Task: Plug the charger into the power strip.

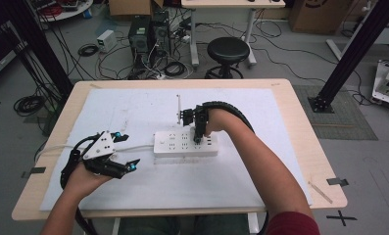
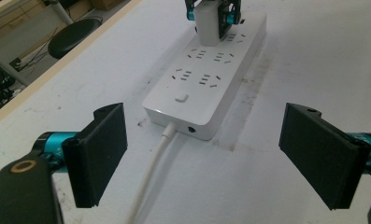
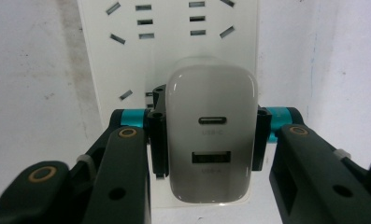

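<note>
My right gripper (image 3: 210, 140) is clamped on a white USB charger (image 3: 211, 135) — pads pressing both its sides, ports facing my cam: a USB-C slot above, a USB-A below. The charger sits over the white power strip (image 1: 184, 143), at the strip's right end seen from the high view, approx 3 o'clock from the strip's centre. From my left gripper view the charger (image 2: 210, 25) stands upright on the far end of the strip, at 12 o'clock, w/ the right gripper's teal-tipped jaws either side of it. Can't tell if its prongs are fully seated.

My left gripper (image 1: 125, 152) is released — jaws spread wide, nothing btwn them, resting on the white mat (image 1: 133, 191) at approx 9 o'clock from the strip, near its cord end. The strip's white cord (image 2: 150, 172) runs out of the near end twd my left gripper, btwn the two pads. The strip's switch (image 2: 181, 98) sits by that same end.
</note>
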Demonstrator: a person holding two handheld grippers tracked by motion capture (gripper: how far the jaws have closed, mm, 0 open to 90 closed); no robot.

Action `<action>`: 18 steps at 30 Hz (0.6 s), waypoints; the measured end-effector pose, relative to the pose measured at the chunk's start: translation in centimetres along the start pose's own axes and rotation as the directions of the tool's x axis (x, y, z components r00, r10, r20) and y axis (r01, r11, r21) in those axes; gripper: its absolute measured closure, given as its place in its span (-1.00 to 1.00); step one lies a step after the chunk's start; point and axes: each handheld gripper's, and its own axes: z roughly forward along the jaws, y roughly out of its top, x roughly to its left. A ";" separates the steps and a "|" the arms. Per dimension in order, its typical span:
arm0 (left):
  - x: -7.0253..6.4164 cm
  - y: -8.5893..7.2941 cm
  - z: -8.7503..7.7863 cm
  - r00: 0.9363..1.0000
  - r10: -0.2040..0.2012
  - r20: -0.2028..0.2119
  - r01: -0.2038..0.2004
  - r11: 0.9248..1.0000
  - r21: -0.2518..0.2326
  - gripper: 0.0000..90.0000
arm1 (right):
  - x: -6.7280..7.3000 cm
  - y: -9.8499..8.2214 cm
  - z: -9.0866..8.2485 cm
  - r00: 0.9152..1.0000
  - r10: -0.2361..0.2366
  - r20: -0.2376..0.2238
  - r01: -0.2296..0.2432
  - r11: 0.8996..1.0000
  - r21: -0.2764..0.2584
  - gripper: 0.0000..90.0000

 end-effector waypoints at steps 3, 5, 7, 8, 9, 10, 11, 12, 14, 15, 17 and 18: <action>0.2 0.3 0.0 1.000 0.004 -0.001 -0.004 1.000 0.012 -0.66 | -0.1 0.0 0.0 1.000 -0.008 0.001 0.008 1.000 -0.011 0.33; 0.3 0.4 0.0 1.000 0.006 -0.002 -0.006 1.000 0.014 -0.66 | -0.1 -0.4 -0.9 0.999 0.051 0.003 -0.051 0.995 -0.085 -0.02; 0.4 0.5 0.1 1.000 0.000 -0.004 0.000 1.000 0.013 -0.66 | 0.2 -1.1 -2.0 0.998 0.058 -0.010 -0.059 0.983 -0.172 -0.09; 0.4 0.6 0.1 1.000 0.000 -0.005 0.001 1.000 0.010 -0.66 | 0.4 -1.5 -2.5 0.997 0.083 -0.007 -0.083 0.973 -0.217 -0.16; 0.5 0.6 0.1 1.000 -0.004 -0.005 0.004 1.000 0.007 -0.66 | 0.6 -2.0 -3.0 0.995 0.104 0.000 -0.101 0.962 -0.252 -0.19; 0.5 0.7 0.1 1.000 -0.005 -0.005 0.005 1.000 0.004 -0.66 | 1.0 -2.8 -3.6 0.992 0.125 -0.013 -0.123 0.946 -0.301 -0.25; 0.5 0.7 0.1 1.000 -0.007 -0.007 0.007 1.000 0.001 -0.66 | 1.4 -3.4 -3.9 0.989 0.142 -0.030 -0.144 0.927 -0.345 -0.30; 0.6 0.8 0.0 1.000 -0.003 -0.006 0.003 1.000 0.000 -0.66 | 1.8 -3.9 -4.2 0.988 0.153 -0.037 -0.155 0.912 -0.379 -0.31; 0.7 0.9 0.0 1.000 -0.007 -0.006 0.007 1.000 -0.003 -0.66 | 2.6 -5.3 -4.7 0.983 0.174 -0.061 -0.182 0.864 -0.469 -0.40; 0.7 0.9 -0.1 1.000 -0.009 -0.007 0.009 1.000 -0.011 -0.66 | 3.1 -6.0 -4.8 0.979 0.194 -0.066 -0.200 0.839 -0.506 -0.42; 0.7 1.0 -0.1 1.000 -0.014 -0.007 0.014 1.000 -0.014 -0.66 | 3.5 -6.7 -4.9 0.975 0.207 -0.078 -0.216 0.811 -0.544 -0.44; 0.8 1.0 -0.2 1.000 -0.015 -0.006 0.014 1.000 -0.022 -0.66 | 3.9 -7.5 -4.9 0.969 0.228 -0.093 -0.239 0.777 -0.582 -0.48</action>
